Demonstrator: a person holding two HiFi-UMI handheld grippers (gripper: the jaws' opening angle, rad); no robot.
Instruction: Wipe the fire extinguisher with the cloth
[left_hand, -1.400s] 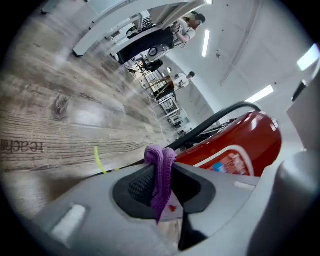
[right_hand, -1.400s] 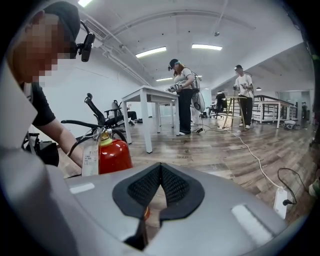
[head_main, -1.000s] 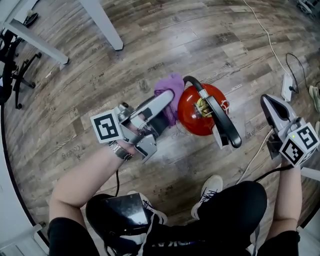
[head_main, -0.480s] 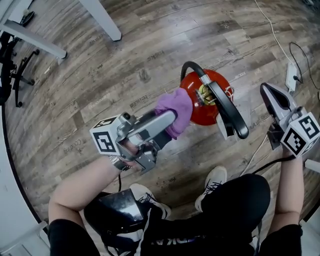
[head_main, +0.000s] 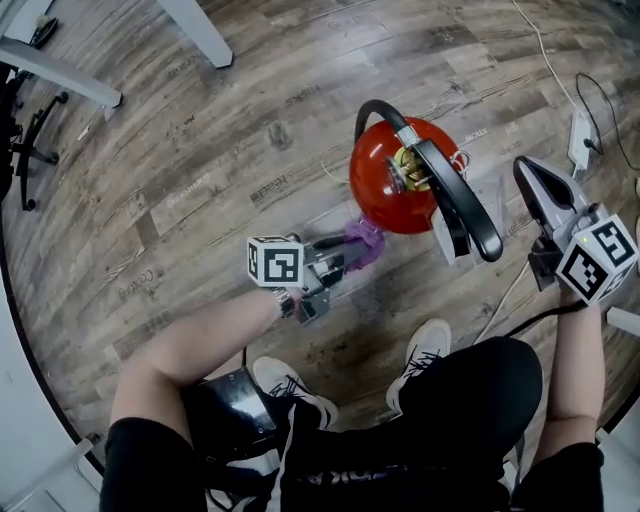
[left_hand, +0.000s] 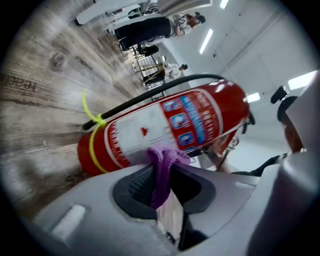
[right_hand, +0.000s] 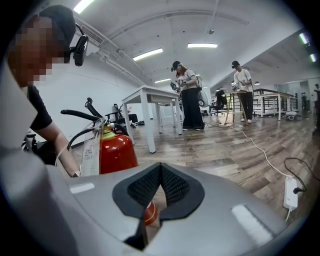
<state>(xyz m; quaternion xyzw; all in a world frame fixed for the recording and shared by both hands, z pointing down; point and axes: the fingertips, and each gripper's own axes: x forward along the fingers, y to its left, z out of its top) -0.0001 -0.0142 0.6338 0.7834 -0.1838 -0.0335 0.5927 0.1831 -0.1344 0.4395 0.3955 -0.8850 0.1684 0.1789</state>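
Fire extinguisher: the red fire extinguisher (head_main: 395, 185) stands upright on the wood floor (head_main: 200, 150), just above and right of centre in your head view. In your left gripper view it runs slantwise across the middle of the frame (left_hand: 165, 125).
Extinguisher fittings: a black hose (head_main: 365, 115) arcs over its upper left. The black handle (head_main: 460, 210) reaches toward the lower right, with a white tag (head_main: 445, 240) hanging beside it. A yellow tie (left_hand: 92, 125) rings the hose and body at the left of your left gripper view.
Cloth: the purple cloth (head_main: 365, 240) sits just below the extinguisher's lower left edge. In your left gripper view its bunched top (left_hand: 162, 162) looks to touch the white label on the cylinder's side.
Left gripper: your left gripper (head_main: 348, 256) lies at mid-frame, pointing right toward the cylinder. Its jaws (left_hand: 162, 175) are clenched on the cloth, which stands up between the pads.
Right gripper: your right gripper (head_main: 525, 172) is at the right edge, well apart from the cloth and just beside the handle's end. Its jaws (right_hand: 161, 172) are pressed together with nothing between them.
Right gripper view: the extinguisher (right_hand: 116, 150) shows at left of centre. A white table (right_hand: 150, 97) and two standing people (right_hand: 189, 95) are behind it.
Floor at right: a white power strip (head_main: 578, 140) lies near the upper right edge.
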